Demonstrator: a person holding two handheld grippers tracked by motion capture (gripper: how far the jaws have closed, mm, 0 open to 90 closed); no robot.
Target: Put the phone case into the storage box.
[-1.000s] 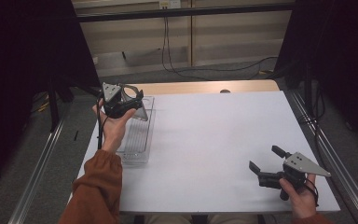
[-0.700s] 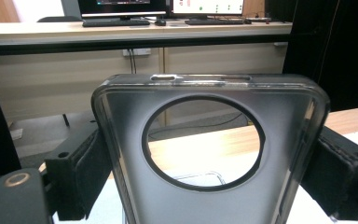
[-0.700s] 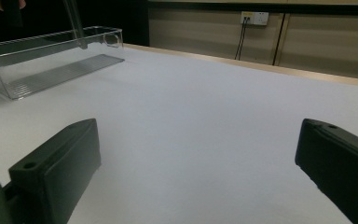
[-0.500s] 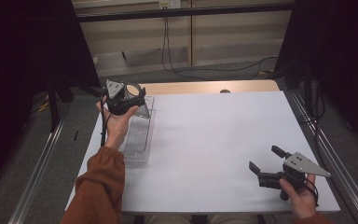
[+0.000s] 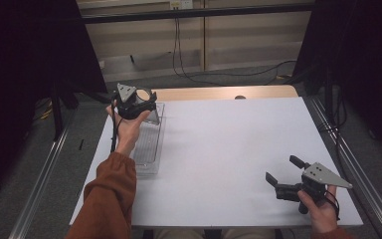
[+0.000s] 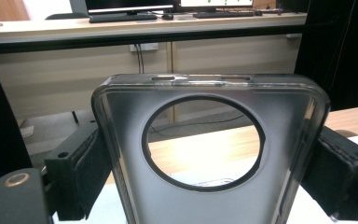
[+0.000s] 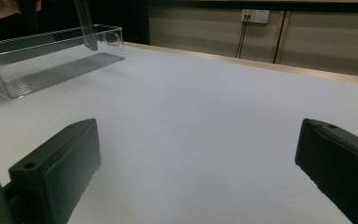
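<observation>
My left gripper (image 5: 138,103) is shut on a clear, smoky phone case (image 6: 121,140) with a large round camera hole. Its black jaws press on the case's two long sides in the left gripper view. The gripper hangs over the far end of a clear plastic tray (image 5: 146,149), and the case (image 5: 153,117) reaches down toward that end. In the right gripper view the case (image 7: 85,25) stands upright at the tray (image 7: 51,74). My right gripper (image 5: 282,169) rests near the table's front right corner, open, with only bare white table between its jaws (image 7: 196,154).
The white table top (image 5: 229,144) has a wooden strip (image 5: 219,93) along its far edge. Metal rails (image 5: 345,149) run down both sides. Beyond the table there are cables on the floor and a wall with sockets.
My left hand has drifted slightly up and toward the tray's far end with the case still held. The right gripper has not moved.
</observation>
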